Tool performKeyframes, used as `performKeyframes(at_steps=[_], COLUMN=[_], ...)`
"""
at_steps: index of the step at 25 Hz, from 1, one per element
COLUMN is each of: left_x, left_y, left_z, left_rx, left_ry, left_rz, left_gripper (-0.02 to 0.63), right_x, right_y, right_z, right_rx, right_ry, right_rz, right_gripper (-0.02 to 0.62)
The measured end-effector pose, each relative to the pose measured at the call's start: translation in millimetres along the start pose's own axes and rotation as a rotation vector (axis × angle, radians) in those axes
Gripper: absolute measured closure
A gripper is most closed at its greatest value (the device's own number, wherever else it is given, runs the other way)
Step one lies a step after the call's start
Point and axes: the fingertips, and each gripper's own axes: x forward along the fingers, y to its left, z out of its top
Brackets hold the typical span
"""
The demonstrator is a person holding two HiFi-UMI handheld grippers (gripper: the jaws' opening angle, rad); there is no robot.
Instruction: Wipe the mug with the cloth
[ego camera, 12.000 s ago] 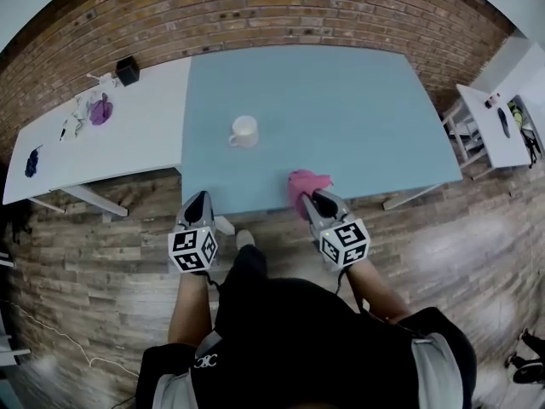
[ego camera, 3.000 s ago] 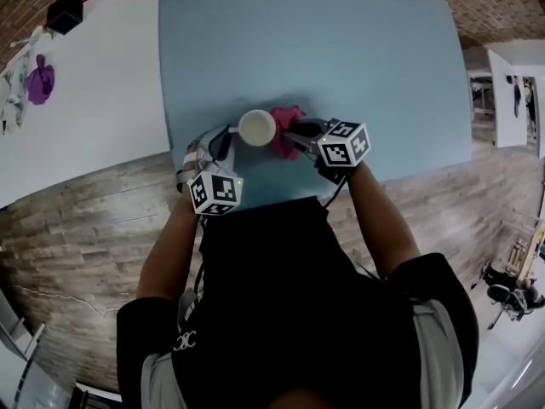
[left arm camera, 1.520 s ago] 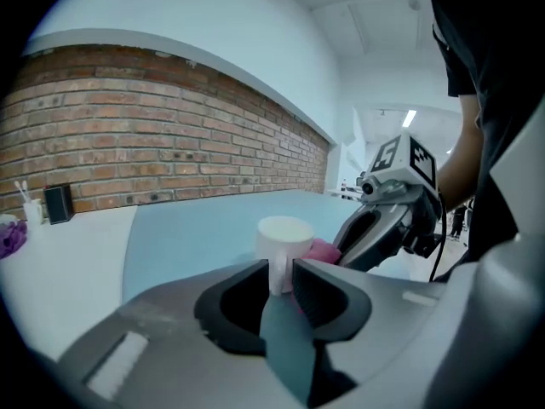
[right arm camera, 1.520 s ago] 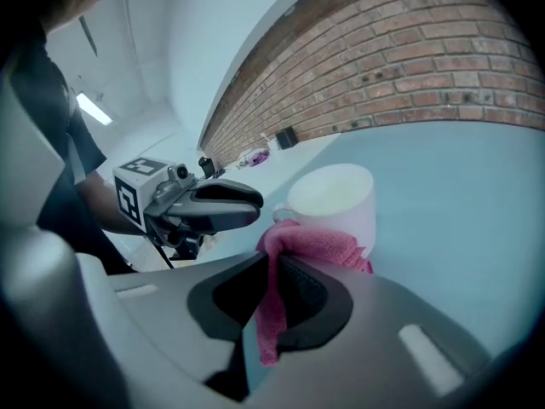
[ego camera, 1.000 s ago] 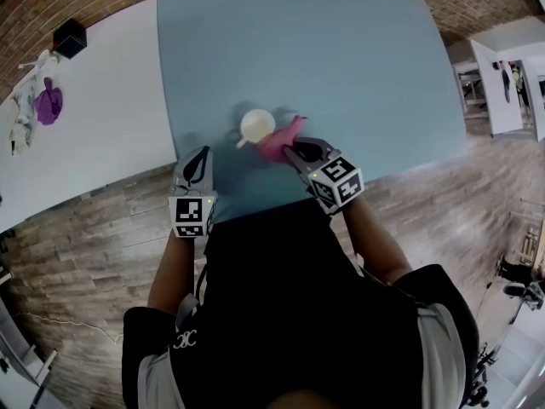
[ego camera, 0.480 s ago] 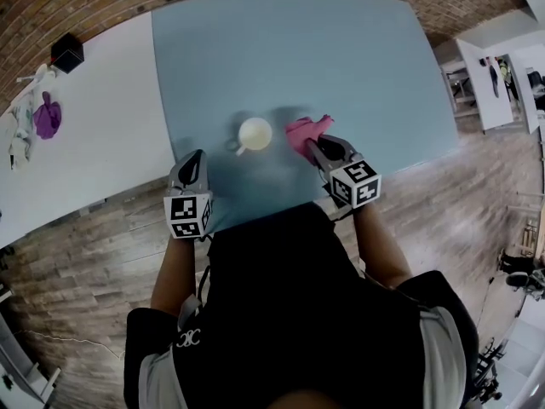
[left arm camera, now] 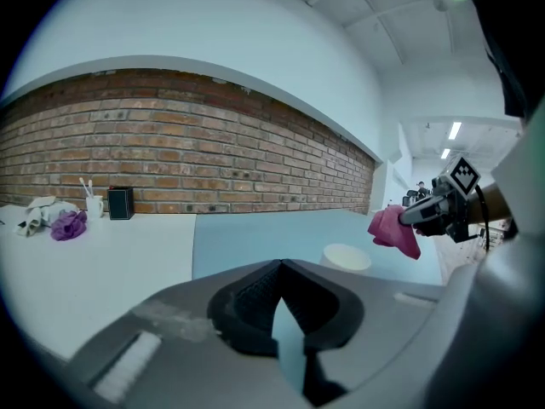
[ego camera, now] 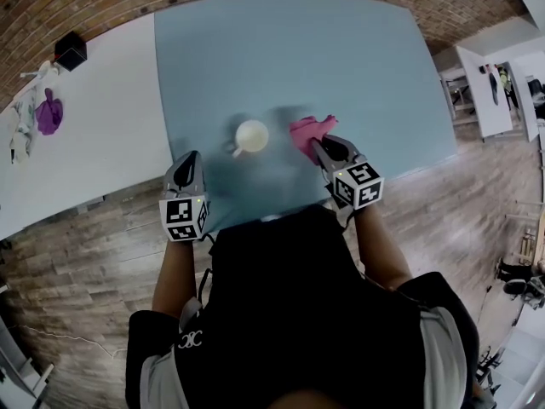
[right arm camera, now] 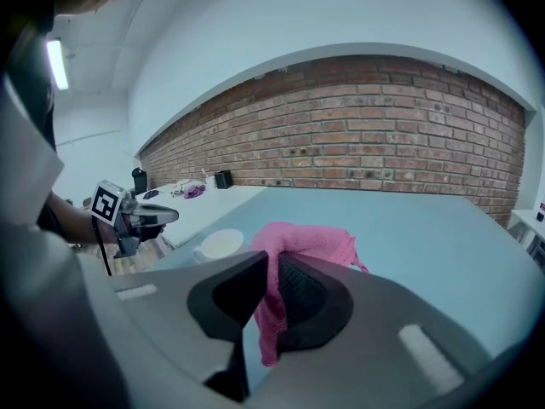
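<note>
You see bright, even light. Up top, long white ceiling lamp (right arm camera: 58, 62) glows in right gripper view. Soft shadows beside round white mug (ego camera: 252, 135) on pale blue table (ego camera: 341, 58). Edges bend; corners black.

"How many mugs?"

"One white mug (ego camera: 253, 135). One pink cloth (ego camera: 306, 129) as well."

"Grippers?"

"Two: the left gripper (ego camera: 191, 158) and the right gripper (ego camera: 320, 148). Each bears one marker cube, so two cubes: the left cube (ego camera: 184, 218) and the right cube (ego camera: 358, 186)."

"Tables?"

"Three: one blue table (ego camera: 298, 58), one white table (ego camera: 102, 135) beside it, and one far table (ego camera: 477, 79) at the right edge."

"And on the white one?"

"One black box (ego camera: 71, 51), one purple cloth (ego camera: 48, 113), and one white cup (left arm camera: 94, 204) with sticks too small to count."
</note>
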Motion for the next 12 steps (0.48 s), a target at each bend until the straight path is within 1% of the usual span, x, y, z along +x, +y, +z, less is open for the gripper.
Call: performKeyframes(at_steps=[5,9,12], left_x=[-11,-21,-21], left_y=[-11,-21,-48], left_z=[5,2,3], left_rx=[0.015,0.005,-0.005], left_ry=[-0.012,0.003,-0.003], left_rz=[0.026,0.103,0.154], left_gripper=[0.600,0.600,0.600], right_x=[-13,-30,-46], right_y=[-24,-50,-80], right_z=[0,-5,-7], right_rx=[-0.019,-0.047,-0.026], right_ry=[-0.019,-0.054,-0.098], right_rz=[0.018,0.046,0.056], right_gripper=[0.552,0.552,0.552])
